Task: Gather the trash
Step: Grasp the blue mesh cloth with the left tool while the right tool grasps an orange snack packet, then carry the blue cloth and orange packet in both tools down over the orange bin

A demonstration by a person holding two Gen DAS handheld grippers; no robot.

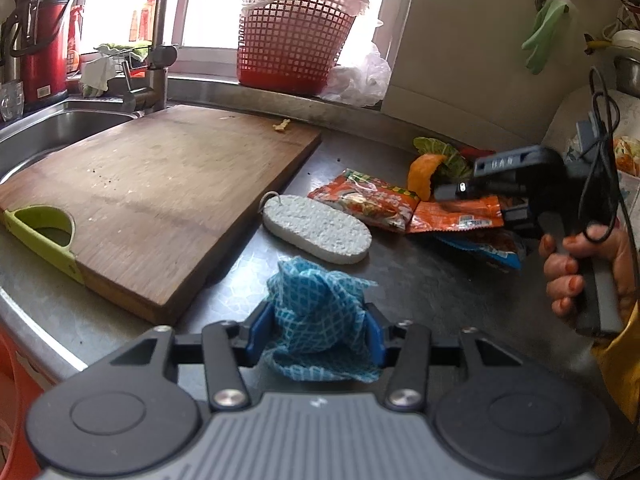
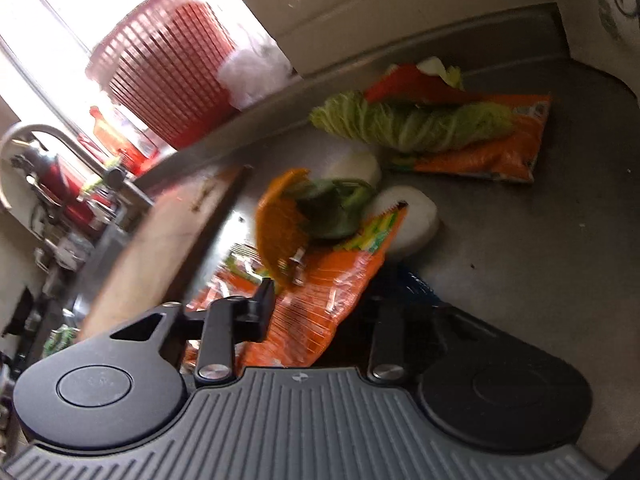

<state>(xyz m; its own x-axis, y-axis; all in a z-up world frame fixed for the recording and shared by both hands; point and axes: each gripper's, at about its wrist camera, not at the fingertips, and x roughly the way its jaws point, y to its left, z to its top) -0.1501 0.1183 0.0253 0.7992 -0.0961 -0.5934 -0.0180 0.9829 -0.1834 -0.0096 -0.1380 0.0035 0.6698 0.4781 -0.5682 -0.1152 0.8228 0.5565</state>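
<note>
My left gripper (image 1: 318,332) is shut on a crumpled blue checked cloth (image 1: 316,304), low over the steel counter (image 1: 420,292). A person's hand (image 1: 568,272) holds my right gripper (image 1: 456,196) at the trash pile on the right. In the right wrist view my right gripper (image 2: 320,308) is shut on an orange snack wrapper (image 2: 320,280); its right finger is mostly hidden behind the wrapper. Just ahead lie an orange peel (image 2: 280,220), green leaves (image 2: 336,208), two white chunks (image 2: 412,220) and a cabbage leaf (image 2: 408,124) on another orange wrapper (image 2: 500,152). A blue wrapper (image 1: 496,252) lies underneath.
A wooden cutting board (image 1: 160,200) with a green handle fills the left, next to the sink (image 1: 48,132) and tap. A white oval sponge (image 1: 316,228) and a printed noodle packet (image 1: 368,200) lie mid-counter. A red mesh basket (image 1: 292,40) stands on the sill.
</note>
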